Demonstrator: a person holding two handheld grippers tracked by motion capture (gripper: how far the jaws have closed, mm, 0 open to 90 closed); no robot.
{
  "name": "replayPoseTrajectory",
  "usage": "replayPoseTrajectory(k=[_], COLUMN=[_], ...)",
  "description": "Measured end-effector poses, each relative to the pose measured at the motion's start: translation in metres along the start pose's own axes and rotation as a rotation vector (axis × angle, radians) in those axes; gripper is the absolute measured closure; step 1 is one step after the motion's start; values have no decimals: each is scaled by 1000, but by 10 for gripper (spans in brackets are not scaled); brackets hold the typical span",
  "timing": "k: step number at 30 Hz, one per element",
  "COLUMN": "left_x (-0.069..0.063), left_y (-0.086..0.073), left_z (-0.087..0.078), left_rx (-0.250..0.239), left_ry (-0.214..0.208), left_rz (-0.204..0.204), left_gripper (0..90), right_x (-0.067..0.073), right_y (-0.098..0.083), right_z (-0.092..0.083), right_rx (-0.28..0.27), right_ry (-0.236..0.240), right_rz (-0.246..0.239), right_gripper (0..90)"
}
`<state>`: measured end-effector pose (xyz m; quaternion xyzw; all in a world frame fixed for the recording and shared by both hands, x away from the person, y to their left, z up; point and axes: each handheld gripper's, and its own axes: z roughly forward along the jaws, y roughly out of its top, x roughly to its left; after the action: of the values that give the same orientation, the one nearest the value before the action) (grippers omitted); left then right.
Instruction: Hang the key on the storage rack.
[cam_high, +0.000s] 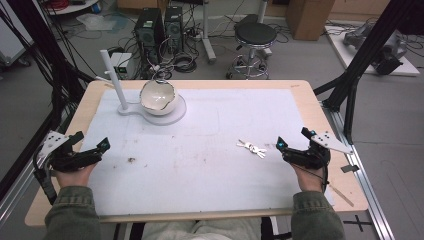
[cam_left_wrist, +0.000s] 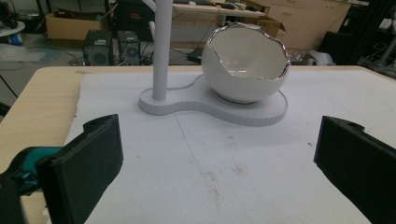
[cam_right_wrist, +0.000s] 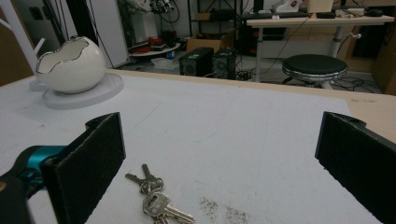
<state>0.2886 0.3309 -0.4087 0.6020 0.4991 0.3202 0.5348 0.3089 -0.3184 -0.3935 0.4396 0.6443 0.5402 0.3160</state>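
A small bunch of keys (cam_high: 251, 148) is lying flat on the white mat (cam_high: 210, 165) that is covering the wooden table (cam_high: 60, 150), in the right half, just to the left of the right gripper (cam_high: 295, 140). In the high view its long axis is running from the upper left to the lower right. In the right gripper view the keys (cam_right_wrist: 156, 198) are seen low between the two black jaws but nearer to the left one, with two blades pointing away to the upper left and one blade pointing to the lower right. They are not being touched by either jaw.

The right gripper is being held by the right hand (cam_high: 311, 177) near the right edge of the mat. Its jaws are standing wide apart and nothing is being held between them.

The left gripper (cam_high: 91, 141) is being held by the left hand (cam_high: 70, 175) at the left edge of the mat. Its jaws are also spread wide, and only bare mat is lying between them.

At the far left part of the mat a white bowl (cam_high: 158, 97), shaped like a broken eggshell with a silver jagged rim, is standing on a flat white base (cam_high: 172, 116). A white post (cam_high: 114, 80) is rising from the same base, just beside the bowl. In the left gripper view the bowl (cam_left_wrist: 245, 65) is facing the gripper with its opening tilted toward the camera. The keys are lying well apart from the bowl.
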Motion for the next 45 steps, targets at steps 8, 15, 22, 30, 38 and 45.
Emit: replayPoseTrajectory(k=[8, 15, 22, 30, 38, 45], left_x=[0, 0, 0, -5, -5, -6], left_y=[0, 0, -1, -3, -3, -4], left_z=[0, 1, 2, 2, 2, 3], left_rx=[-6, -5, 2, 5, 11, 8], left_ry=[4, 5, 5, -13, -6, -3], left_rz=[-2, -4, 4, 5, 9, 12], left_gripper=[17, 17, 17, 17, 17, 17], right_x=[1, 2, 3, 5, 14, 18], right_y=[0, -1, -1, -1, 4, 9], right_z=[0, 2, 2, 13, 26, 35], right_rx=[8, 14, 25, 76, 131, 182], right_ry=[5, 8, 9, 6, 41, 93], right_rz=[-4, -12, -4, 12, -64, -109], right_gripper=[5, 5, 5, 6, 6, 5])
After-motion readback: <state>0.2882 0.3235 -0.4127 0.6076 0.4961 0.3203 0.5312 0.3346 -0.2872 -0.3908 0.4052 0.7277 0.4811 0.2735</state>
